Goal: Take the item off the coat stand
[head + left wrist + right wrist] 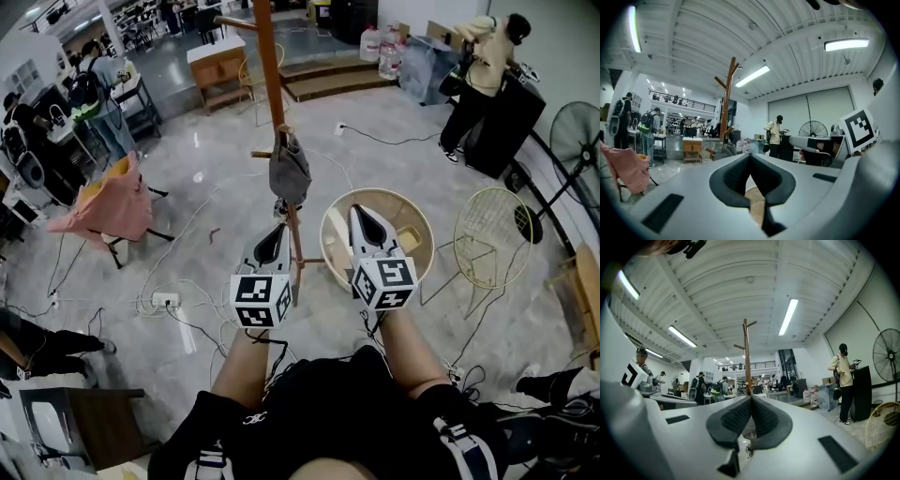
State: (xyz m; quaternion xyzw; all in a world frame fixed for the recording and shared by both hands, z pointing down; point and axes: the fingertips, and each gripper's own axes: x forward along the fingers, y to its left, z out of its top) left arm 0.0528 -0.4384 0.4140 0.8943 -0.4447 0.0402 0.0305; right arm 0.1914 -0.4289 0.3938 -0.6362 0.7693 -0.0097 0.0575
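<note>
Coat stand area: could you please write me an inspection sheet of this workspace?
Surface: glossy grey floor.
Job's things: wooden coat stand upright; grey fabric item hangs on a peg, untouched.
Clutter: round tub beside the stand; pink cloth over a chair; yellow wire chair.
Grippers: left gripper and right gripper both shut, empty, apart from the item.
Cables: white cables and a power strip on the floor.
Surroundings: people standing around, standing fan.
</note>
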